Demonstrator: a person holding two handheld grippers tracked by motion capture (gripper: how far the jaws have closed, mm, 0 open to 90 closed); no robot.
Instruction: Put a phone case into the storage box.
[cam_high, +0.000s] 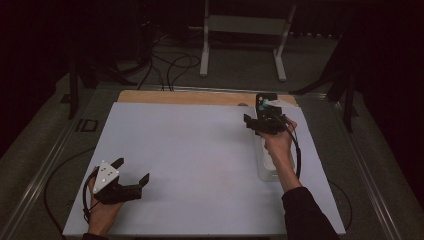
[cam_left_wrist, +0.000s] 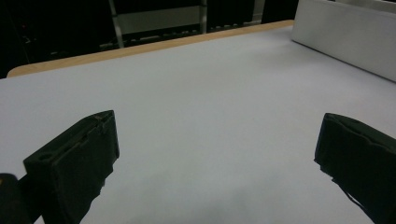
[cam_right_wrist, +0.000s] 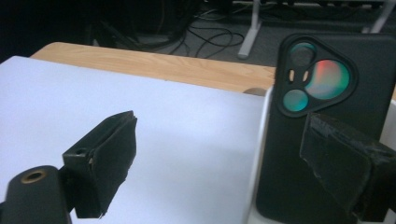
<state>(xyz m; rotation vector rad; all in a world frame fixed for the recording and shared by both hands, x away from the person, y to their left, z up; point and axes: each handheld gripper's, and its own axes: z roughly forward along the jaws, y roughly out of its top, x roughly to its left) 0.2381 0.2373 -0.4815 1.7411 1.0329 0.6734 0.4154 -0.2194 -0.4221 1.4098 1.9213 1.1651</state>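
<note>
- Right hand-held gripper (cam_high: 259, 121) is hovering at the far right of the white-covered surface (cam_high: 200, 150), jaws standing wide apart, gripping nothing.
- Black smartphone with a three-cornered camera bump and teal lenses (cam_right_wrist: 327, 121) is standing upright in a clear plastic bin (cam_high: 267, 167) on the right side of the surface; in the high view the phone (cam_high: 265, 102) is sitting at the bin's far end.
- In the right gripper view the right jaw is sitting in front of the phone's lower back, the left jaw is off over bare white surface; cannot tell if the right jaw is touching the phone.
- Left hand-held gripper (cam_high: 131, 172) is resting near the front left corner of the surface, jaws spread wide, nothing between them.
- Left gripper view is showing bare white surface (cam_left_wrist: 210, 116) between its jaws and a pale box wall (cam_left_wrist: 345, 37) at upper right.
- Light wooden edge strip (cam_high: 200, 97) is running along the far side of the surface.
</note>
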